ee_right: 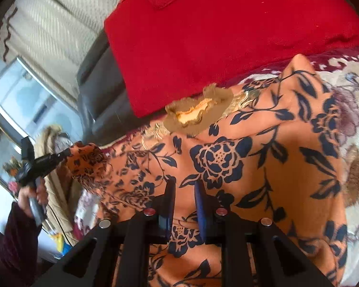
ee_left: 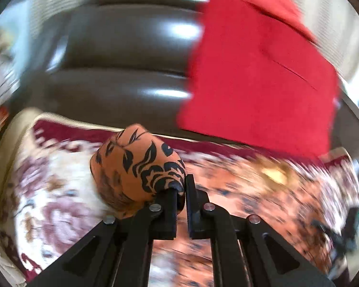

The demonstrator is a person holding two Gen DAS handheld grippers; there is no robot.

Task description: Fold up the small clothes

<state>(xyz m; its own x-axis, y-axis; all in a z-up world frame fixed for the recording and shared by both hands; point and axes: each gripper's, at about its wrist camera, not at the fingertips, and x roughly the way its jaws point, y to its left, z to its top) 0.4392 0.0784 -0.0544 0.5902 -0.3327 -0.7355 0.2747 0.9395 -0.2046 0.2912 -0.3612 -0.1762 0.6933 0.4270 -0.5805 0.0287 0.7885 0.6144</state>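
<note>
An orange garment (ee_right: pixel 263 155) with navy flowers lies spread on a floral bedspread (ee_right: pixel 354 91), its beige lace neckline (ee_right: pixel 196 114) toward the red cushion. My right gripper (ee_right: pixel 185 184) sits low over its middle, the blue pads close together with a fold of the cloth between them. My left gripper (ee_right: pixel 64 154) at the far left holds one edge of the garment lifted and bunched. In the left wrist view that gripper (ee_left: pixel 183 184) is shut on a wad of the orange cloth (ee_left: pixel 136 165), and the picture is blurred.
A big red cushion (ee_right: pixel 215 35) leans at the head of the bed against a dark padded leather back (ee_left: pixel 122 55). A person's hand (ee_right: pixel 33 191) and dark sleeve (ee_right: pixel 16 239) hold the left gripper. A window (ee_right: pixel 24 100) and a cream curtain (ee_right: pixel 59 19) are on the left.
</note>
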